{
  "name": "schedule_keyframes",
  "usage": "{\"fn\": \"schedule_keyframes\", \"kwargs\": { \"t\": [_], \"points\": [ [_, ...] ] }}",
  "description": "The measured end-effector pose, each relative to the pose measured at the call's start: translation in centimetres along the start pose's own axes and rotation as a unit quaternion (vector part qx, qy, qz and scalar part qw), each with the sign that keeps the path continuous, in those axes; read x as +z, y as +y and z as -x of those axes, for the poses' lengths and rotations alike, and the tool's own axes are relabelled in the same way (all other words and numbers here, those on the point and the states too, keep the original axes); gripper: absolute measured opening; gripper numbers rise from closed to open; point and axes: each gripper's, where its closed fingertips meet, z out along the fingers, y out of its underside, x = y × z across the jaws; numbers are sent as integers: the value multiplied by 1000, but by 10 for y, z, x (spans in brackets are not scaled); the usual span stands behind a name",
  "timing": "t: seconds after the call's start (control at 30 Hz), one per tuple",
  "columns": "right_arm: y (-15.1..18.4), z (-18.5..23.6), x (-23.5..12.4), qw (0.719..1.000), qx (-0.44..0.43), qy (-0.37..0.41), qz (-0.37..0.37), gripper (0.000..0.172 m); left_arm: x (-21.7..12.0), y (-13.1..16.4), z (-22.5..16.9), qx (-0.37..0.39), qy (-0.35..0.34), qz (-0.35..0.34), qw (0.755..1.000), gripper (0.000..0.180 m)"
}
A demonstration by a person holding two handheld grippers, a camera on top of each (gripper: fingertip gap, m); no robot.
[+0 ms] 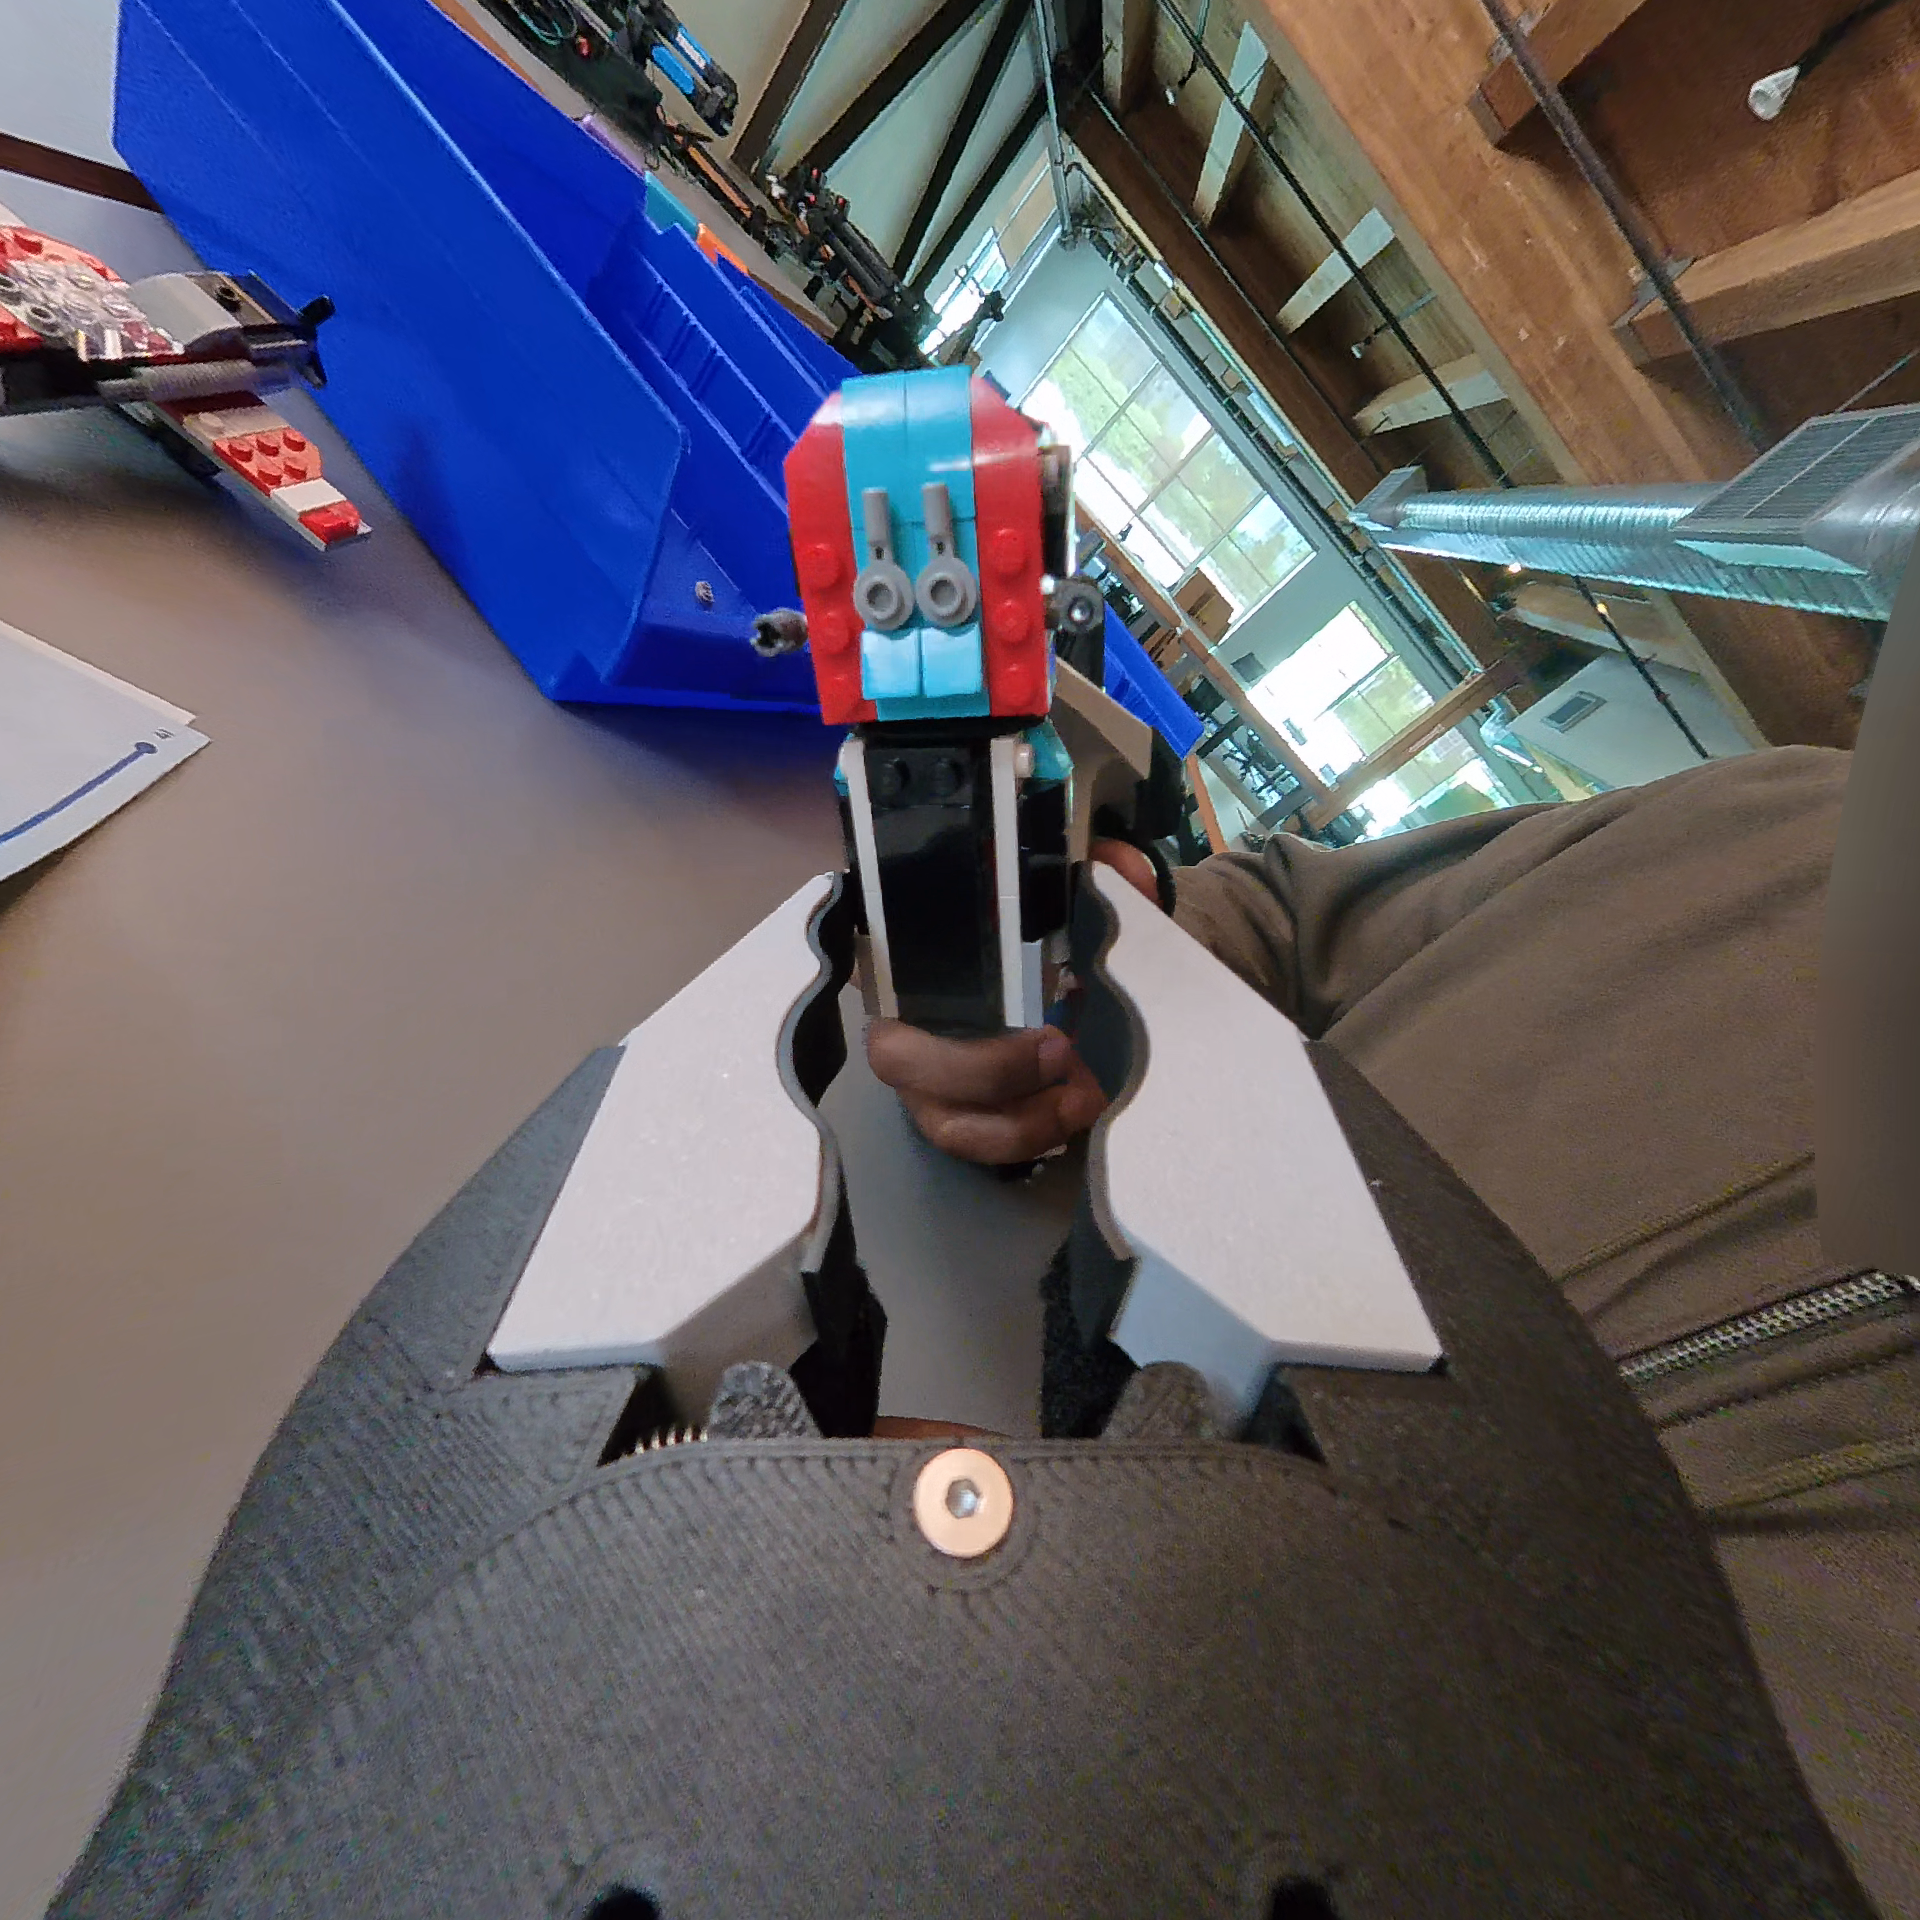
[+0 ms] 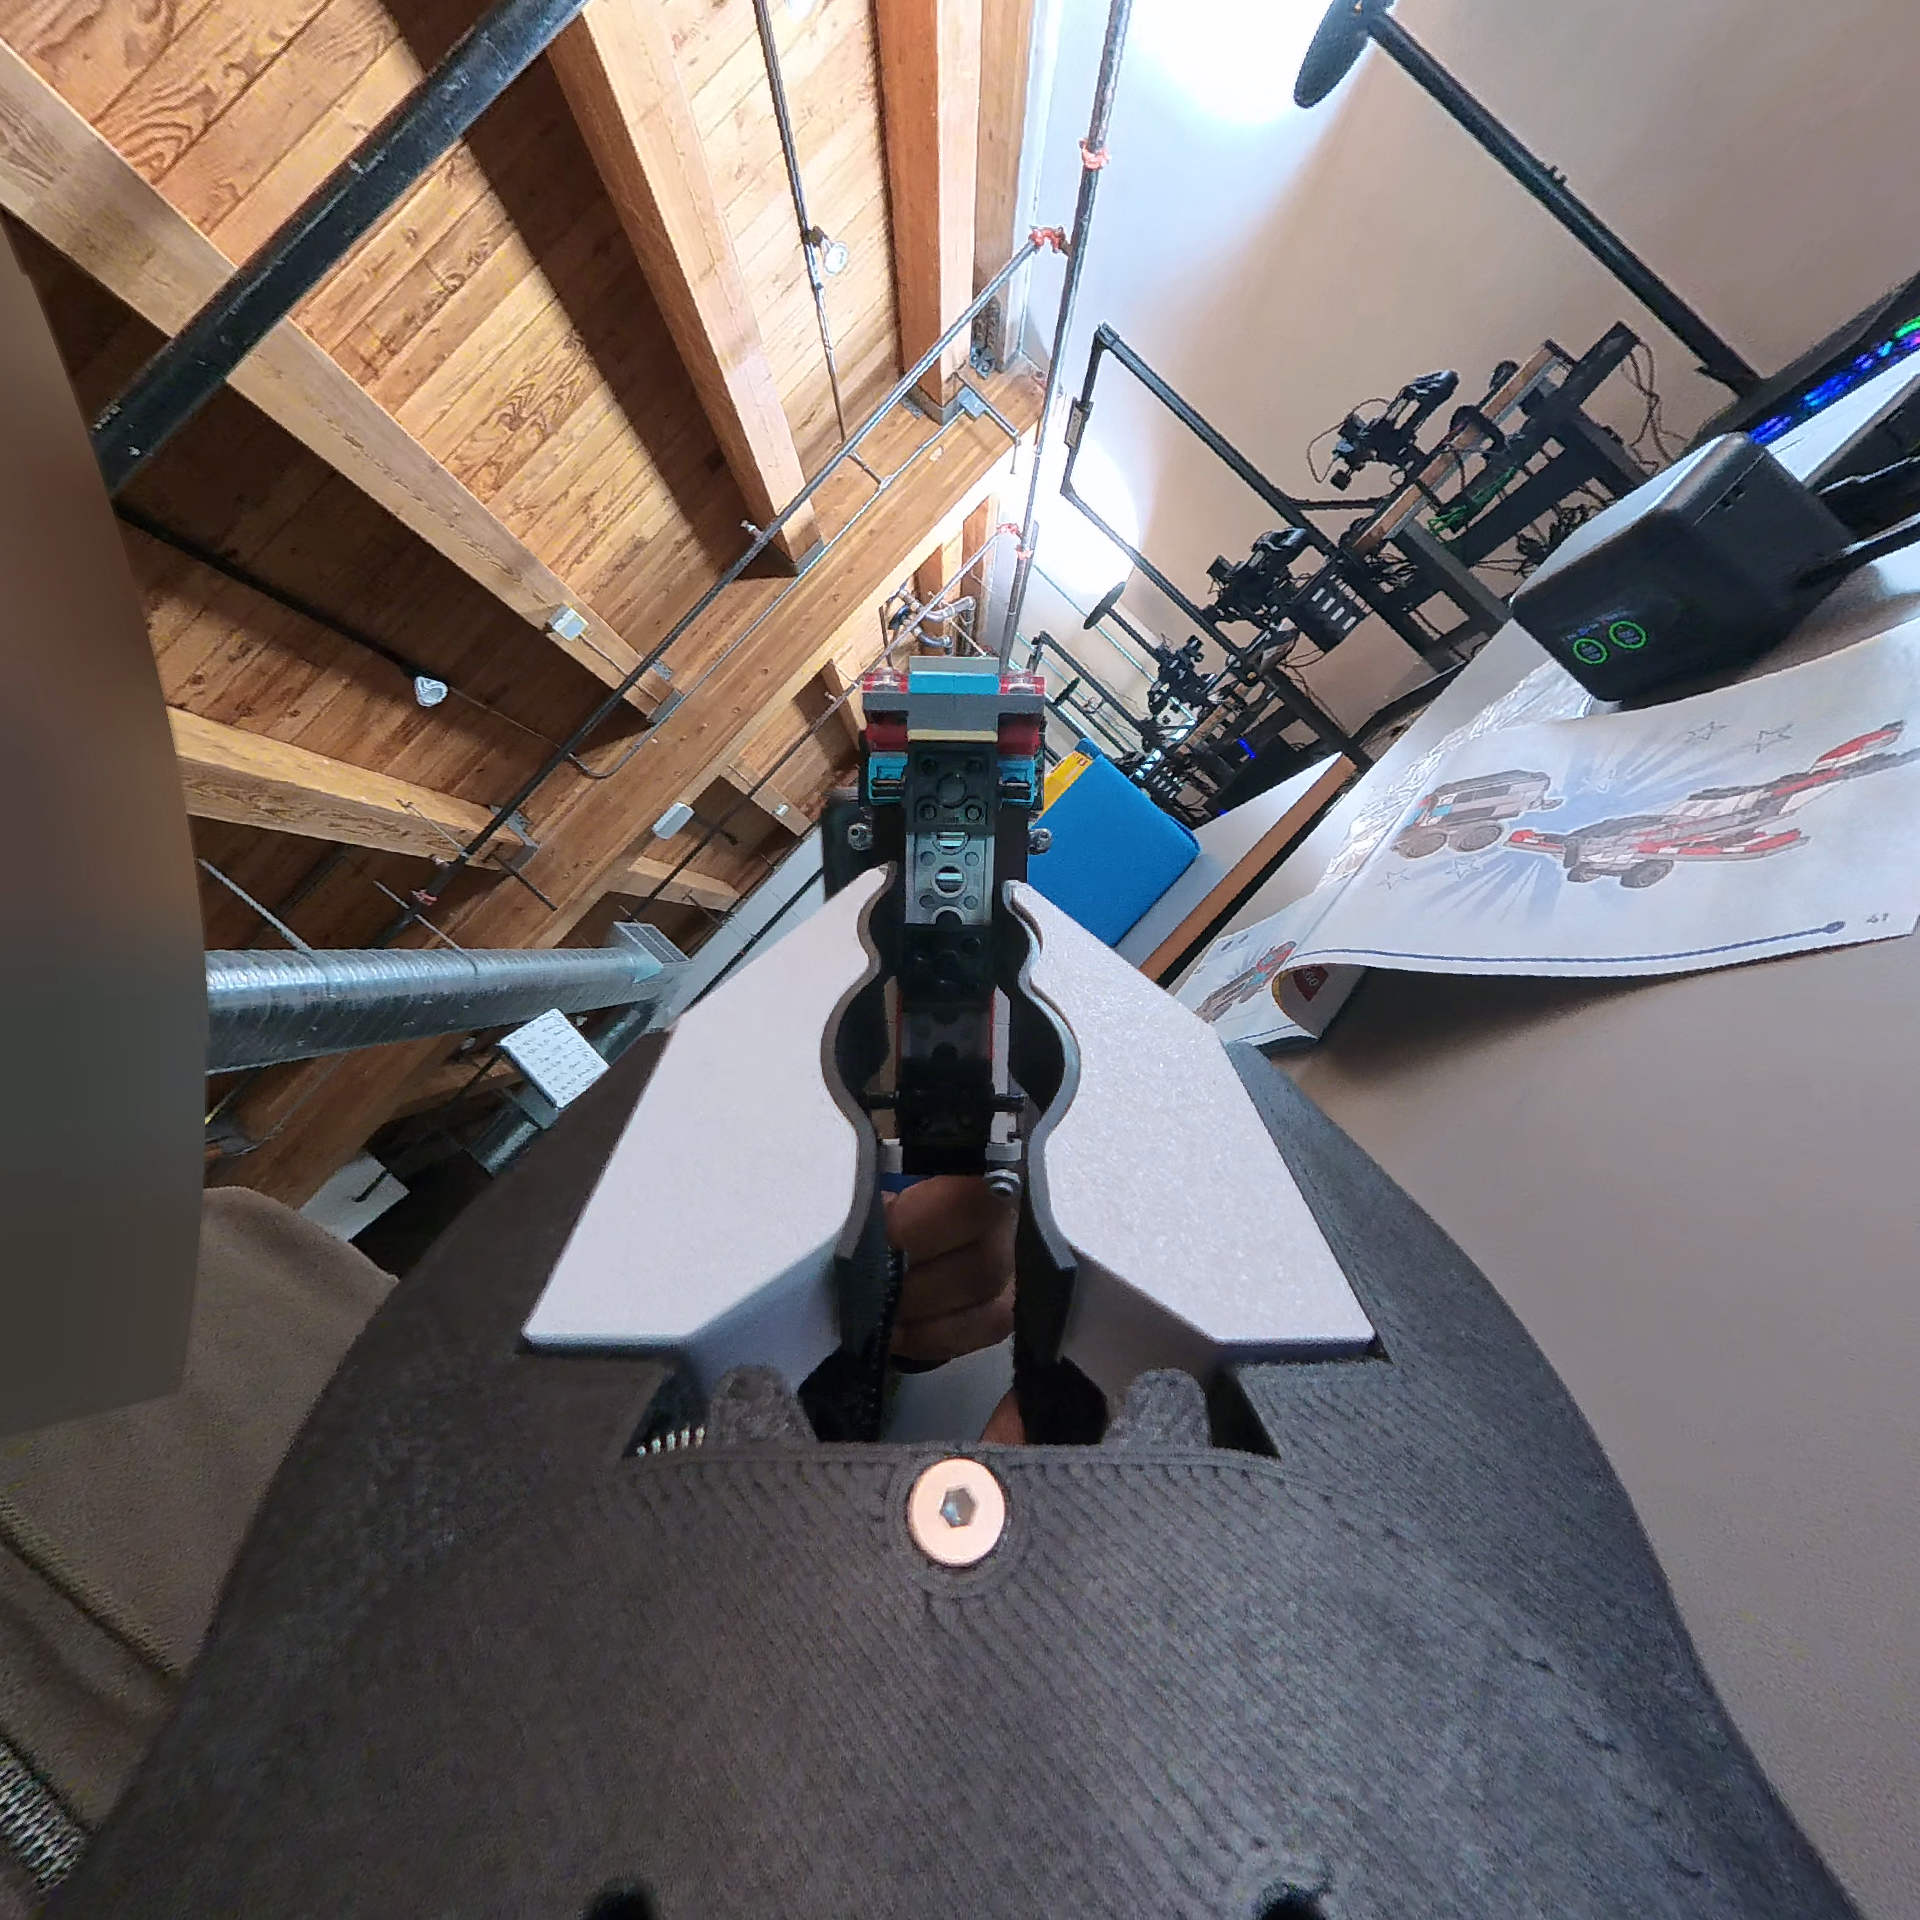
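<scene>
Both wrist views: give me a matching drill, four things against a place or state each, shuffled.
Things:
1. brick model
2. blue bin
3. booklet
4. black box

Place or state:
A. lying open on the table
B. between the fingers of the left gripper
C. two green rings lit on its side
D. long, resting on the table behind the model

Pairs: 1-B, 2-D, 3-A, 4-C

Printed booklet (image 2: 1621,831) on table bears small page number (not given); white ceiling card (image 2: 551,1060) print illegible.
</scene>
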Motion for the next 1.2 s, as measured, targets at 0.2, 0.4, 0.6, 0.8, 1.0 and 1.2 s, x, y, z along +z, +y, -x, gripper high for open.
{"fn": "schedule_keyframes", "kwargs": {
  "t": [0.2,0.4,0.6,0.8,1.0,1.2],
  "points": [
    [1,-3,1,1000,3,10,4,16,1,1,2,-26,2,0,1000,42],
    [2,-7,1,1000,1,26,9,16,1,2,8,-30,-17,2,999,42],
    [3,-9,1,999,3,32,9,16,3,2,9,-49,-14,-5,999,42],
    [3,-10,1,999,4,36,9,16,4,0,10,-88,4,-23,996,43],
    [3,-12,1,999,5,42,8,16,5,-1,12,-91,-5,-30,995,43],
    [3,-13,1,999,6,45,8,16,3,-2,13,-107,-7,-37,994,43]
  ]
}}
